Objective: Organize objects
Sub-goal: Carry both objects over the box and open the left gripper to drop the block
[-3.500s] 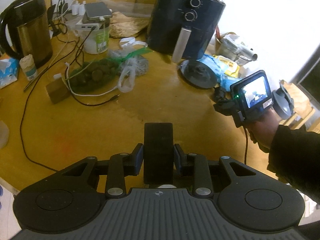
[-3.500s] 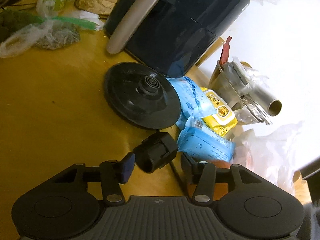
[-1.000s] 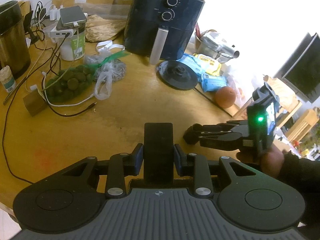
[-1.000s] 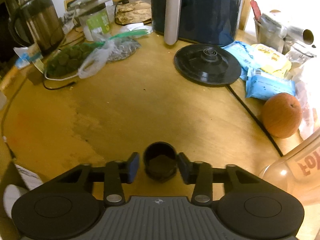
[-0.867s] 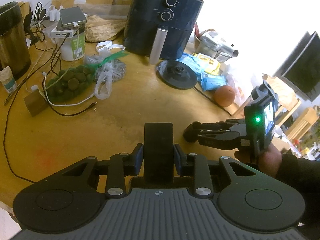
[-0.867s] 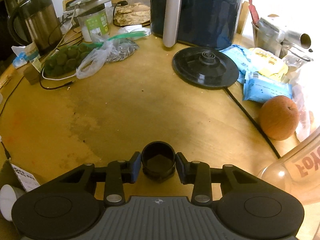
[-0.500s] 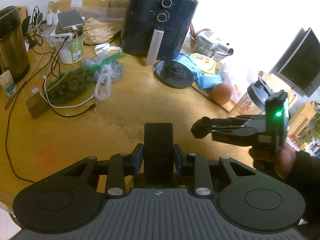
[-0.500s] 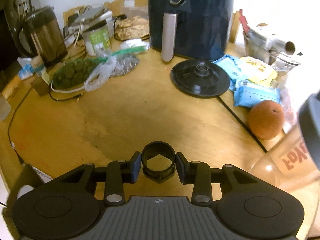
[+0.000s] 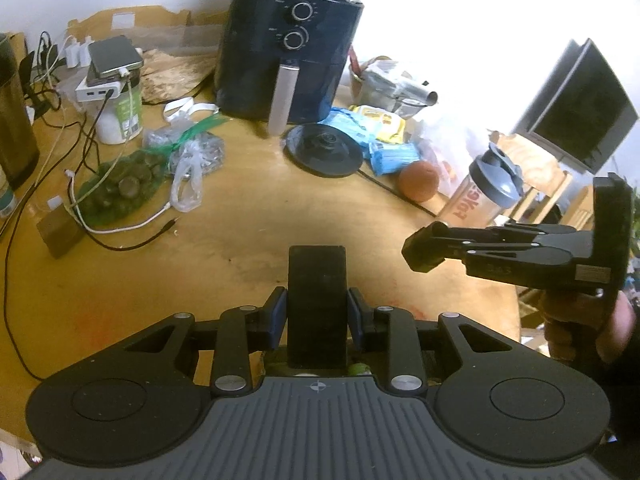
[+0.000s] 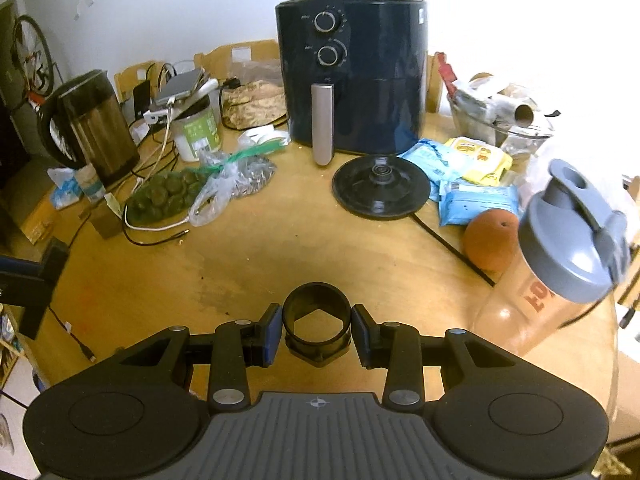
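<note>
My left gripper [image 9: 316,316] is shut on a flat black rectangular block [image 9: 317,288] that stands up between its blue pads, held above the near part of the wooden table [image 9: 240,208]. My right gripper [image 10: 316,334] is shut on a short black ring-shaped cap [image 10: 316,322] with a hexagonal hole, lifted off the table. In the left wrist view the right gripper [image 9: 420,250] hangs at the right, held by a hand [image 9: 580,320], with the cap at its tip. At the left edge of the right wrist view a dark part of the left gripper [image 10: 32,280] shows.
A dark blue air fryer [image 10: 352,80] stands at the back, a black round kettle base [image 10: 380,192] before it. Snack packets [image 10: 472,184], an orange [image 10: 490,240] and a grey-lidded shaker bottle [image 10: 560,264] crowd the right. A kettle [image 10: 92,128], cables and bagged items [image 10: 192,192] fill the left.
The right gripper has risen with the black cap and drawn back from the table; the shaker bottle has come into view. The left gripper and its block have hardly moved.
</note>
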Available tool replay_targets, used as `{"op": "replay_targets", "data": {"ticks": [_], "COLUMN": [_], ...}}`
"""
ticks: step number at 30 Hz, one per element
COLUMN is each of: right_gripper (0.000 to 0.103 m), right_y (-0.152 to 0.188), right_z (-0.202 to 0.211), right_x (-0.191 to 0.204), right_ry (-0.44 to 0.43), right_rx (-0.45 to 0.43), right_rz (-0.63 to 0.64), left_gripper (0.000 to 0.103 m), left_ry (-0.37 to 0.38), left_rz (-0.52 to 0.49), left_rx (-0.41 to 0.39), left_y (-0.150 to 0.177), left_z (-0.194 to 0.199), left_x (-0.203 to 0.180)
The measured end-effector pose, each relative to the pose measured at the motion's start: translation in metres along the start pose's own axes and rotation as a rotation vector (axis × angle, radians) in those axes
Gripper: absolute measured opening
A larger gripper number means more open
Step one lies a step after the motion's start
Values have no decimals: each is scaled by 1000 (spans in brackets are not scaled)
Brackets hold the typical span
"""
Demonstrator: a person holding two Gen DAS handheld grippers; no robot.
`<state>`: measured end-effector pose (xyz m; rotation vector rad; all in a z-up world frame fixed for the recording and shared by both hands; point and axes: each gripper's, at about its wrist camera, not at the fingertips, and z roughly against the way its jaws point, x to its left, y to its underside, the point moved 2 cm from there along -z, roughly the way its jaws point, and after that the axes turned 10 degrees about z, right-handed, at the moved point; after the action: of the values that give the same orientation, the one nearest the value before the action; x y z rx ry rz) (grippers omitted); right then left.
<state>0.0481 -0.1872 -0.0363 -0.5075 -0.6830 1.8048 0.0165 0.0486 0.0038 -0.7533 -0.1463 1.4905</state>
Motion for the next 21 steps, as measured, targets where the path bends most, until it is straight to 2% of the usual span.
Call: {"op": "replay_targets", "data": {"ticks": [21], "right_gripper": [40], "right_y": [36], "right_z": [56], "right_x": [20], "right_ry": [35], "right_rx": [-23], "right_rz": [-171], "left_gripper": [31], "left_ry": [92], "left_rz": [-55], "left_rx": [24], "left_y": [14], "left_z": [7], "left_x": [10]}}
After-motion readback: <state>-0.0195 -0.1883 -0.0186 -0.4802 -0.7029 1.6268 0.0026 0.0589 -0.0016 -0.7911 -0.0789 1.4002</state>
